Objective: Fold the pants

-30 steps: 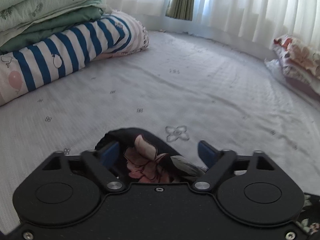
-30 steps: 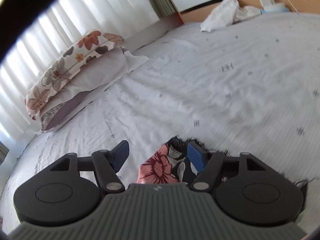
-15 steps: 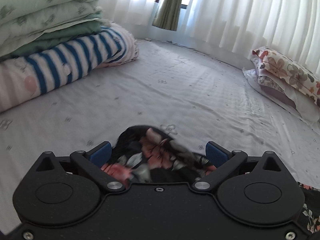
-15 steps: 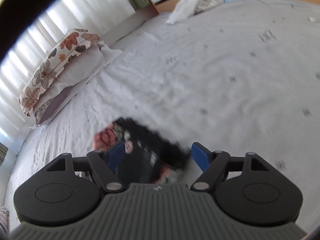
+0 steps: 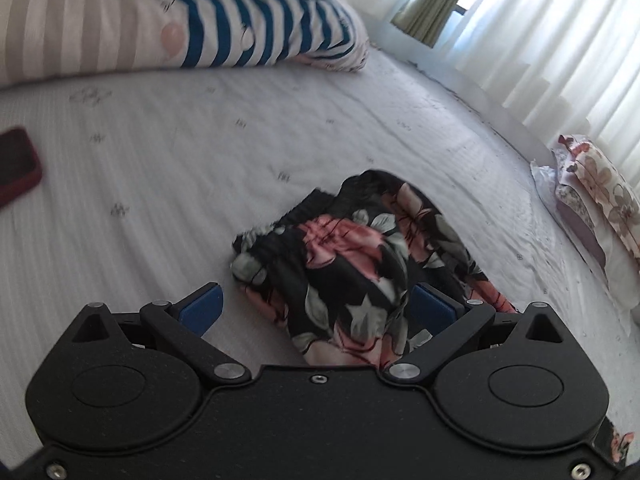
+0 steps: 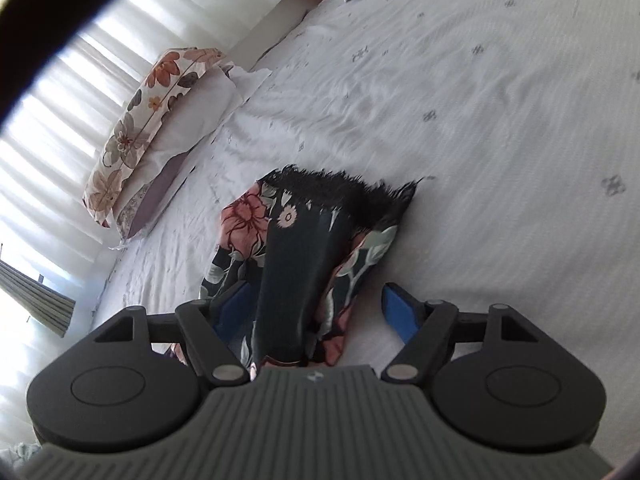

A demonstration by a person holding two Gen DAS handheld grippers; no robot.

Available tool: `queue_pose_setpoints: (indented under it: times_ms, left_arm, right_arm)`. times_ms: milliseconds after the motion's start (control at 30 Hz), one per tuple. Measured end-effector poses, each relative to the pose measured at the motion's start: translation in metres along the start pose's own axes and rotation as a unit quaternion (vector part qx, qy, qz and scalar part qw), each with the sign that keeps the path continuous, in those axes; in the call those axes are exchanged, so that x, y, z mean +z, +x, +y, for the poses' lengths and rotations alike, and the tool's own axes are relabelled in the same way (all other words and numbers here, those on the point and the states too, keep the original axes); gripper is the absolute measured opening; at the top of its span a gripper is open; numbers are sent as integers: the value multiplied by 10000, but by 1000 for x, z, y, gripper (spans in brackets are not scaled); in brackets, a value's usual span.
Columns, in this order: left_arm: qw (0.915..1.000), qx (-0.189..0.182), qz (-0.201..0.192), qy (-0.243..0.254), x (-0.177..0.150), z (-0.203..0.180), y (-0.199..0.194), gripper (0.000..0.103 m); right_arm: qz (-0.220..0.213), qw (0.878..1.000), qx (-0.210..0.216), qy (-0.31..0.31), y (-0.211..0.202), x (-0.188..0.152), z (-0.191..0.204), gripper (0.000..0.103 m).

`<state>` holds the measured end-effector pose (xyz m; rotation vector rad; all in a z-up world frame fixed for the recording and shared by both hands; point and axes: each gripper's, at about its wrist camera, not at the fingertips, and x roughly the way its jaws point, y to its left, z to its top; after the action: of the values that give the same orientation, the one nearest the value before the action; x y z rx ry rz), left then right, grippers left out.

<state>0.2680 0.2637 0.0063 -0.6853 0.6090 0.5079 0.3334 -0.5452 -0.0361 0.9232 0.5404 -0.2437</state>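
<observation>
The pants (image 5: 360,256) are black with pink flowers and grey leaves. They lie bunched on the white bedsheet (image 5: 200,152). In the left wrist view my left gripper (image 5: 316,308) stands wide open around their near end. Its left pad is clear of the cloth and its right pad is partly behind a fold. In the right wrist view a dark leg of the pants (image 6: 304,232) with a frayed black hem runs out from between the fingers of my right gripper (image 6: 316,310). That gripper is open, and its right pad stands clear of the cloth.
A stack of folded bedding with a blue-striped quilt (image 5: 240,32) lies at the far left. A dark red phone (image 5: 16,168) sits on the sheet at the left edge. A floral pillow (image 5: 600,192) (image 6: 148,108) lies by the white curtains (image 5: 540,32).
The left jaws have spread wider and the pants now lie further out on the sheet. Both views have swung; the phone has come into the left view.
</observation>
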Motion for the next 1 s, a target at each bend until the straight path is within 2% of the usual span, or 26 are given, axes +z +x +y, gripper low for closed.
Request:
queue_pose_setpoints:
  times_ms: [133,267,367,400,433,467,500,533,567,667,833,1000]
  left_arm:
    - [9993,-69,193,-306,-7,3,13,102]
    - [9993,-83,-10,-378,-13,-4,18,103]
    - [9990,45,-147,-409,-15,-14,24,103]
    - [9992,51,-185,-348,-16,-18,26,102]
    - [9994,-5,-238,-250,-17,-22,28,96]
    - [9993,-101,-326,-146,-19,-26,29,60]
    - [9994,-133,-329,-61,-21,-29,31,34]
    - [9998,-69,-189,-16,-20,-32,35,6]
    - [9999,-7,-72,-76,-20,-32,37,4]
    - [9997,-47,-234,9,-15,-32,27,3]
    - [9980,-296,-498,266,4,-30,-9,3]
    - [9970,-323,-599,368,15,-21,-46,3]
  right_arm:
    - [-171,9995,-156,-219,11,-4,9,83]
    - [-256,9992,-167,-264,19,-4,14,83]
    - [-313,9993,-142,-161,28,-3,16,82]
    - [-341,9992,-155,-151,31,-3,18,78]
    - [-369,9990,-190,-164,34,-3,19,64]
    - [-394,9987,-256,-189,36,-4,22,55]
    - [-416,9981,-406,-215,39,-4,24,23]
    - [-405,9974,-572,-195,41,-5,24,5]
    - [-374,9970,-671,-71,42,-5,23,4]
    - [-500,9972,-535,172,31,-4,15,3]
    - [-801,9952,-569,-15,-7,4,15,3]
    - [-966,9940,-488,-142,-56,9,17,2]
